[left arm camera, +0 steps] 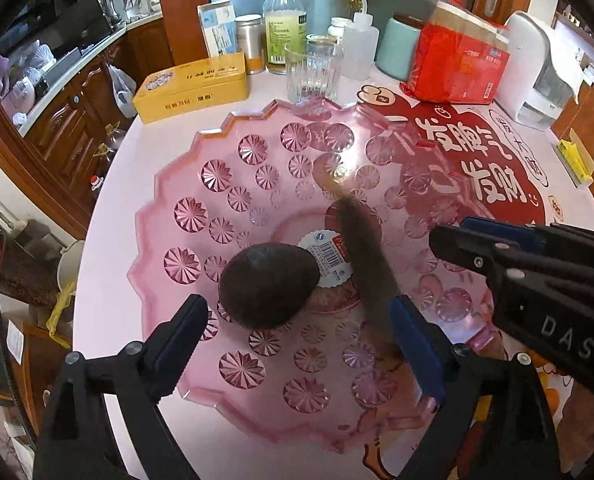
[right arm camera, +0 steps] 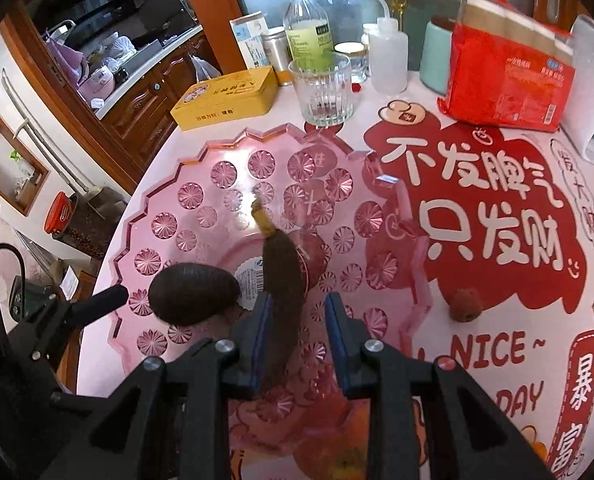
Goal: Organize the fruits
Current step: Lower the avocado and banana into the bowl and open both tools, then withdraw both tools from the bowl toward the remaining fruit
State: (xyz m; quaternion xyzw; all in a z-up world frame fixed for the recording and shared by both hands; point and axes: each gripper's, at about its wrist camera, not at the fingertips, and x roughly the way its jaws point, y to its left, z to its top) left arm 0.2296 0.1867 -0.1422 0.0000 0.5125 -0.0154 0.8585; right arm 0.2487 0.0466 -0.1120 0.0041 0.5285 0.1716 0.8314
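Note:
A pink cut-glass fruit plate (left arm camera: 185, 216) (right arm camera: 169, 224) lies on the round table. A dark avocado (left arm camera: 267, 284) (right arm camera: 193, 298) rests in it. A brown overripe banana (left arm camera: 367, 264) (right arm camera: 283, 280) lies beside it, blurred in the left wrist view. My left gripper (left arm camera: 299, 330) is open over the plate's near side, the avocado just beyond its fingers. My right gripper (right arm camera: 297, 322) is open, its jaws apart around the banana's near end; it shows in the left wrist view (left arm camera: 457, 236). A small brown lychee-like fruit (right arm camera: 465, 304) sits on the table right of the plate.
Behind the plate stand a clear drinking glass (right arm camera: 323, 90), a yellow tin box (right arm camera: 225, 98), bottles (right arm camera: 309, 32), a teal canister (right arm camera: 437, 56) and a red package (right arm camera: 509, 76). A red printed mat (right arm camera: 477, 208) covers the table's right side. The table edge drops off at left.

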